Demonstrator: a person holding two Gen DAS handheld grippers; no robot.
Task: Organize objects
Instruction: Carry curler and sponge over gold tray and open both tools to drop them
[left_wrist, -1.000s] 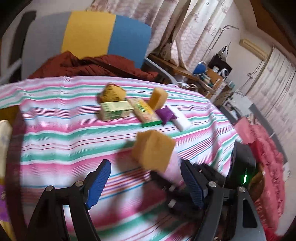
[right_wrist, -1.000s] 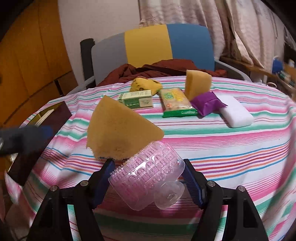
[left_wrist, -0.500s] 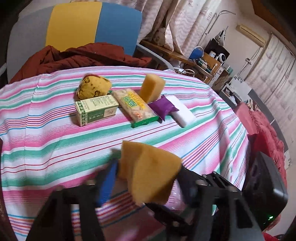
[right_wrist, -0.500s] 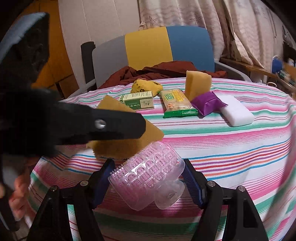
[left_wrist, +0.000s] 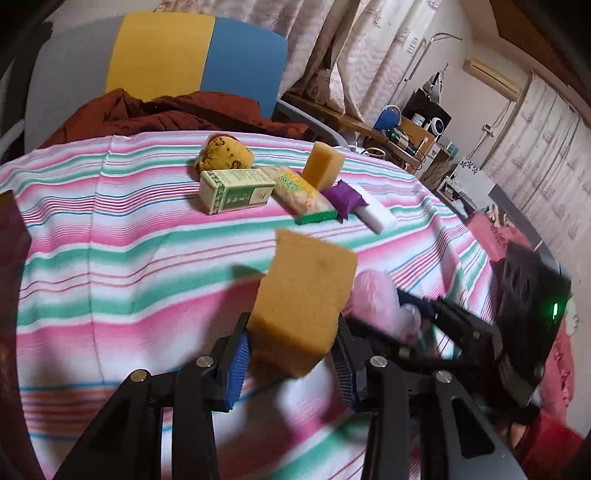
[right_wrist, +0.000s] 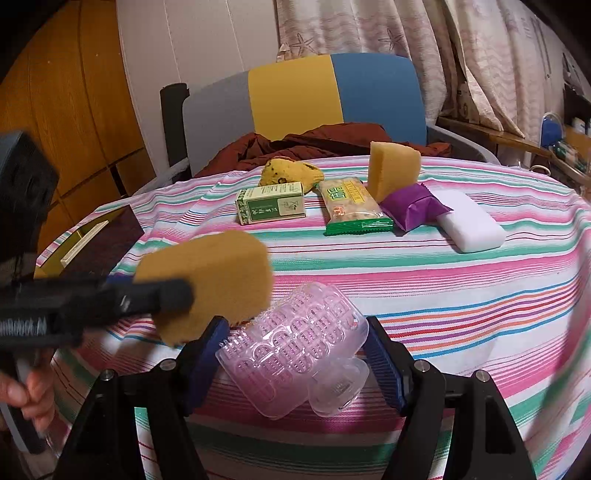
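Observation:
A tan sponge block (left_wrist: 306, 295) stands on the striped tablecloth (left_wrist: 110, 236). My left gripper (left_wrist: 291, 343) has it between its blue pads; the jaws are closing and both pads touch its sides. In the right wrist view the same sponge (right_wrist: 214, 280) sits just left of my right gripper (right_wrist: 295, 343), with a left finger (right_wrist: 147, 295) across it. My right gripper is shut on a pink see-through plastic roller (right_wrist: 295, 350), which also shows as a pink blur (left_wrist: 376, 299) beside the sponge.
Across the far side runs a row: spotted yellow sponge (right_wrist: 288, 171), green box (right_wrist: 273, 205), snack packet (right_wrist: 351, 206), upright sponge (right_wrist: 391, 166), purple packet (right_wrist: 413, 206), white block (right_wrist: 469, 225). A dark box (right_wrist: 110, 236) lies left; a chair (right_wrist: 295, 99) stands behind.
My left gripper came down around the tan sponge and its jaws narrowed from wide apart onto the sponge's sides. The right gripper and pink roller kept still.

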